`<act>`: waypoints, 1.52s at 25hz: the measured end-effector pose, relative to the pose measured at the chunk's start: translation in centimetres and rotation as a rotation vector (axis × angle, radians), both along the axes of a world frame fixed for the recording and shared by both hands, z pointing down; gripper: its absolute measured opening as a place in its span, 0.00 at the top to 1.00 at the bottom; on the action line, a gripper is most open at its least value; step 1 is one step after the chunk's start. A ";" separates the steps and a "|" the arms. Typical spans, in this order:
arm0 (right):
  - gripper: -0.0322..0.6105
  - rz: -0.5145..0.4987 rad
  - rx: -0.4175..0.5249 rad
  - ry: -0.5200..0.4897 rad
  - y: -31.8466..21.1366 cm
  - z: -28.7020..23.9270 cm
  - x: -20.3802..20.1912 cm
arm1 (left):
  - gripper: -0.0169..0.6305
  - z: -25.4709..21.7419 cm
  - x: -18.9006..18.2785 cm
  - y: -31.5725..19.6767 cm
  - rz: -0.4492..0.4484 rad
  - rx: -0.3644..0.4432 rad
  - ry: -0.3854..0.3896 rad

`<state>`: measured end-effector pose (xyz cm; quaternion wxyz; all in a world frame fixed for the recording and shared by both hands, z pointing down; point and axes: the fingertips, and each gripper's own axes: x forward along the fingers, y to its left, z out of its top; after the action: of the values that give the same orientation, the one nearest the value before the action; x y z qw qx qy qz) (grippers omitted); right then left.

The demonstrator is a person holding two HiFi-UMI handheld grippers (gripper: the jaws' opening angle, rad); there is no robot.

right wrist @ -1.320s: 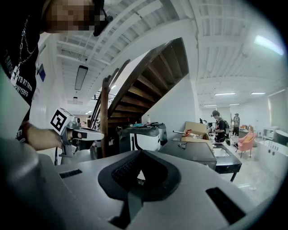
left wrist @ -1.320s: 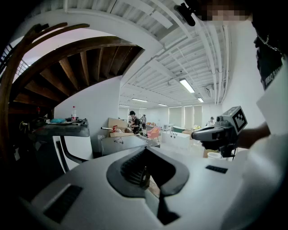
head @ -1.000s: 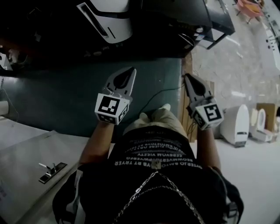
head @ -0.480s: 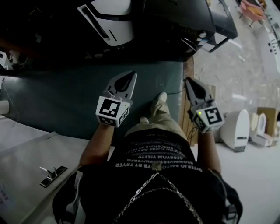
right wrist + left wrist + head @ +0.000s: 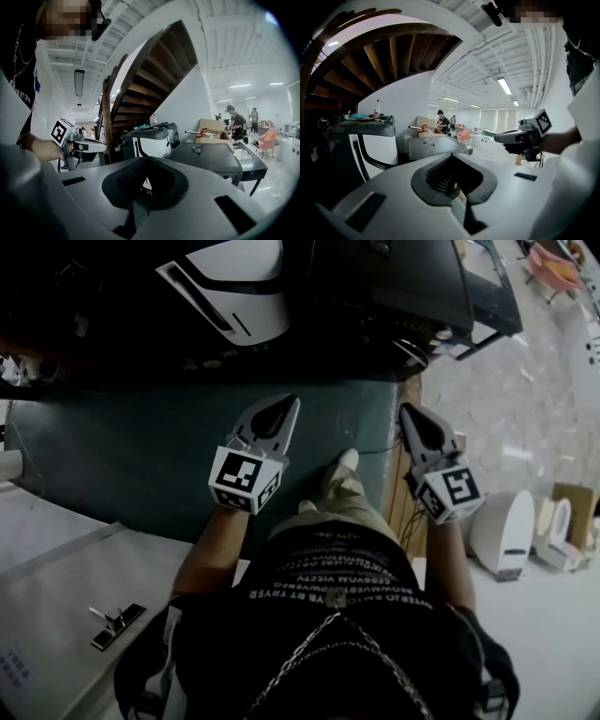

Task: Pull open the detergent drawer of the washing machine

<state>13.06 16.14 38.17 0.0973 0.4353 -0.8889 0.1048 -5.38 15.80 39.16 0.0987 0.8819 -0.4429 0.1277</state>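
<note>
Head view: white plastic left gripper (image 5: 284,405) and right gripper (image 5: 410,412) hang clenched, empty; dark grey boxy washing machine (image 5: 394,287) ahead, drawer probably stiff, best pulled by its front lip.

The person is walking forward across the mat (image 5: 141,456), and the whole view is shifting with the step. The white machine (image 5: 230,287) and the dark machine (image 5: 394,282) are growing larger and coming lower in the head view. The shoe (image 5: 347,461) is stretching out ahead on a straightening leg, where a second ago the knee was bent. The bracket (image 5: 116,625) on the pale floor and the toilet (image 5: 503,535) are sliding down the frame. The left gripper (image 5: 291,401) and right gripper (image 5: 409,410) are travelling forward with the body and dipping slightly.
</note>
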 end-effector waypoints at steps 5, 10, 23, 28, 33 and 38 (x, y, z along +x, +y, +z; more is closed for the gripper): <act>0.95 -0.028 -0.009 0.000 -3.7 0.4 -0.4 | 0.97 0.7 0.0 -3.3 -0.020 -0.015 -0.007; 0.95 -0.039 -0.011 0.006 -6.4 0.4 0.1 | 0.97 0.1 0.2 -5.9 -0.036 -0.015 -0.021; 0.95 -0.103 0.012 -0.037 -13.6 -2.1 3.2 | 0.97 -2.6 4.0 -12.7 -0.063 0.016 -0.009; 0.95 -0.121 0.006 -0.019 -16.2 -1.2 5.0 | 0.97 -3.1 4.8 -14.6 -0.105 0.020 -0.001; 0.95 -0.132 -0.016 -0.057 -17.2 -0.9 4.8 | 0.97 -2.4 4.5 -15.1 -0.120 -0.004 -0.022; 0.95 -0.146 -0.046 -0.059 -17.5 0.2 4.1 | 0.97 -2.1 4.2 -15.5 -0.128 -0.009 -0.033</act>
<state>17.15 -1.40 38.32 0.0884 0.3636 -0.9181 0.1308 -1.21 0.28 37.07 0.1033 0.8491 -0.4994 0.1379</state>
